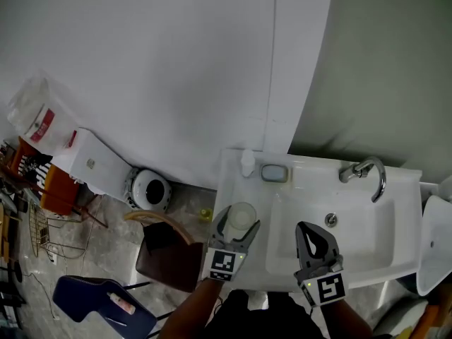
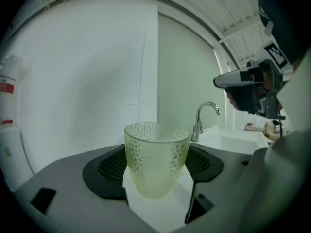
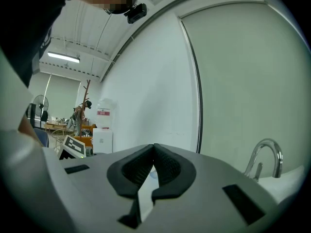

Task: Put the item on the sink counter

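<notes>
1. Grip: the left tool (image 1: 238, 226) pinches a frosted, dimpled cup (image 2: 156, 159) between its black pads (image 2: 112, 166), one against each side of the wall. Its jaws stand wide because the cup is wide.
2. Cup attitude: it is upright with the mouth up and the narrower base down. Its long axis is vertical and crosses the line along which the tool points.
3. Right tool (image 1: 316, 233): its jaws are pressed together on nothing. In the head view it sits just right of the left tool, at lower centre, over the front of the basin (image 1: 353, 224). The left hand alone has the cup.
4. Deciding relation: the white worktop (image 1: 233, 182) lies directly beneath the cup. In the head view the cup is over the flat left wing, left of the basin. The left gripper view shows white surface under the base, but I cannot tell whether the base touches it.
5. Likely next move: lower the cup straight down with its axis kept vertical, then spread the jaws.
6. Farther back: a soap dish (image 1: 275, 173) sits at the rear edge and the tap (image 1: 364, 171) at upper right, both apart from the cup.
</notes>
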The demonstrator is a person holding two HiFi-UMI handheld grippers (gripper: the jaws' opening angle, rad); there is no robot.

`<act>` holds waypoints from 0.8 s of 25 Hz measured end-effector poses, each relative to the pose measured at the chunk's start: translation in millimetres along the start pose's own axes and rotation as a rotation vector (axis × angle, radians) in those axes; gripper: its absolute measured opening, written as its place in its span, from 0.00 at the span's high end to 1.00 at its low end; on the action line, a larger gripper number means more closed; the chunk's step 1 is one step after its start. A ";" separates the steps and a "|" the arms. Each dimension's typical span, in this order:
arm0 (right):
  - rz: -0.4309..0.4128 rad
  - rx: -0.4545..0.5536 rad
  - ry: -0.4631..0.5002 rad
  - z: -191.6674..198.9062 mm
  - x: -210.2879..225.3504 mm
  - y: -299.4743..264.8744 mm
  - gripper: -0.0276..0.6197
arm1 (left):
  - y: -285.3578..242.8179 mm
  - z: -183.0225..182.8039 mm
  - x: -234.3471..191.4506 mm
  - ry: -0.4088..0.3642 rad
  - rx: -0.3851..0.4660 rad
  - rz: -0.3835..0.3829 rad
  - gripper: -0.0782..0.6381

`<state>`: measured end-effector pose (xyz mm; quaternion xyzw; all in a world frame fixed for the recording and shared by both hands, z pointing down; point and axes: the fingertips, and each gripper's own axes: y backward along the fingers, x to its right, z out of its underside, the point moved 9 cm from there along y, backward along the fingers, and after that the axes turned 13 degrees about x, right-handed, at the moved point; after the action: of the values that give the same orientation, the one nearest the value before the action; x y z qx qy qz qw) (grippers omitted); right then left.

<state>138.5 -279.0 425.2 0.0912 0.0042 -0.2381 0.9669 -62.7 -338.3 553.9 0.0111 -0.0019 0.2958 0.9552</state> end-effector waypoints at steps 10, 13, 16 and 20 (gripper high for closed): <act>0.040 -0.053 -0.004 17.5 33.5 18.6 0.94 | -42.5 60.9 1.2 0.009 -0.061 -0.032 0.36; 0.063 -0.072 0.002 15.2 40.7 22.3 0.94 | -47.4 70.9 0.4 0.004 -0.072 -0.028 0.36; 0.104 -0.084 0.012 16.5 55.0 25.5 0.94 | -50.3 77.2 -1.7 0.010 -0.072 -0.042 0.36; 0.156 -0.081 0.034 12.7 74.5 28.6 0.94 | -54.5 87.4 -2.3 0.020 -0.081 -0.066 0.36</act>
<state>217.3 -290.6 438.7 0.0561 0.0229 -0.1602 0.9852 -33.5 -386.5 640.1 -0.0305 -0.0038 0.2639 0.9641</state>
